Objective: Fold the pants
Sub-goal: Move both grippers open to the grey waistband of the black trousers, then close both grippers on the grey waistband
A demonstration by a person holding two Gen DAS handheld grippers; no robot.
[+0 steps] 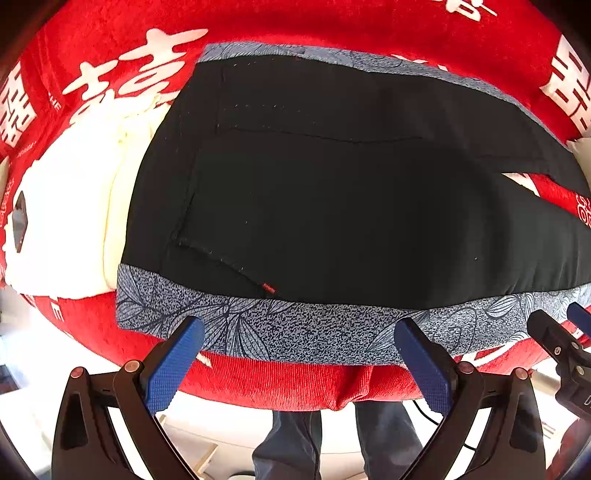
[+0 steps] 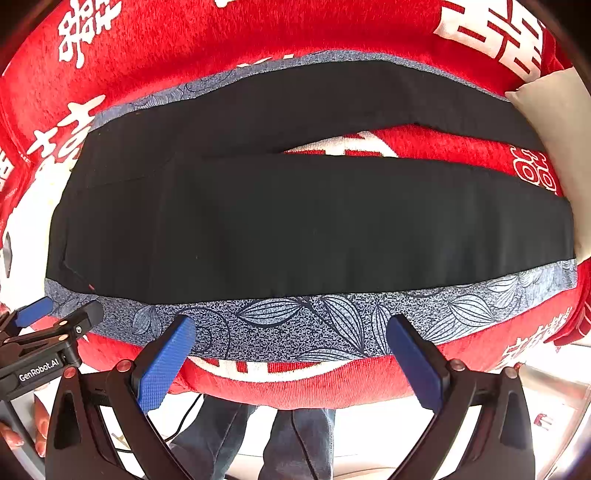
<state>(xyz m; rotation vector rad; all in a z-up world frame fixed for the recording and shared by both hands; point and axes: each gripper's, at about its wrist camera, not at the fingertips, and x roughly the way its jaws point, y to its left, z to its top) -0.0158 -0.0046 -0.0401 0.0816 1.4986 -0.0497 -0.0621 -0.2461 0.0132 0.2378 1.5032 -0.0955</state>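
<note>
Black pants (image 1: 332,192) lie flat on a blue-grey leaf-print cloth (image 1: 295,332), waistband to the left, two legs running right with a gap between them (image 2: 351,147). The pants also fill the right wrist view (image 2: 295,221). My left gripper (image 1: 299,332) is open and empty, hovering over the near cloth edge below the waist. My right gripper (image 2: 291,332) is open and empty over the near cloth edge (image 2: 295,325) below the near leg. Each gripper shows at the edge of the other's view: the right one (image 1: 561,339), the left one (image 2: 55,321).
A red blanket with white characters (image 1: 295,22) covers the surface under the cloth. A white folded garment (image 1: 74,221) lies left of the waistband. A beige cushion (image 2: 554,122) sits at the far right. The person's legs (image 1: 332,443) stand below the near edge.
</note>
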